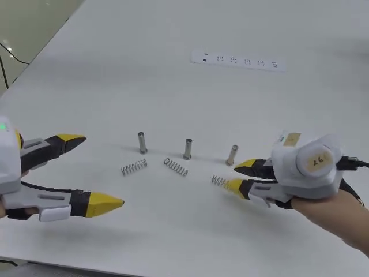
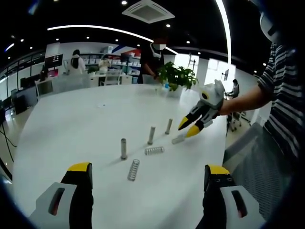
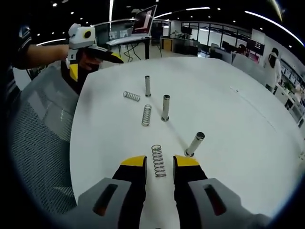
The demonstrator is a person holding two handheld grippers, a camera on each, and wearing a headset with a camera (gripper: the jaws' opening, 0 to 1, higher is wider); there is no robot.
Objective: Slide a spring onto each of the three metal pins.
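Springs, three small steel coils, flat on the white bench point(image 1: 173, 231) across the middle of the head view, one near each of three short grey metal pins standing in a row.

- **Far left of that frame:** left gripper point(image 1: 92, 170), black with yellow tips, spread wide, holding nothing, well apart from the row.
- **Next rightward:** left pin point(image 1: 142, 142) upright, with left spring point(image 1: 134, 167) just below it, not touching.
- **Centre:** middle pin point(image 1: 188, 148) upright, with middle spring point(image 1: 175, 167) slanting just below and left of its foot.
- **Right of centre:** right pin point(image 1: 232, 154) leaning, with right spring point(image 1: 218, 180) below and left of it.
- **Right edge:** right gripper point(image 1: 235, 175), white-bodied with yellow tips, narrowly parted, tips at the right spring's end.
- **Top of frame:** white power strip point(image 1: 237, 61), well apart from everything else.

Left gripper view: yellow tips at bottom left and bottom right, far apart, bare bench between them. Pins and springs in a diagonal line through the centre. Right gripper at centre right, on an arm in a striped sleeve point(image 2: 281, 95).

Right gripper view: left gripper at upper left. At lower centre, right spring lying lengthwise between the two yellow tips, a sliver of bench visible on either side, not pinched. Leaning right pin just to its right.
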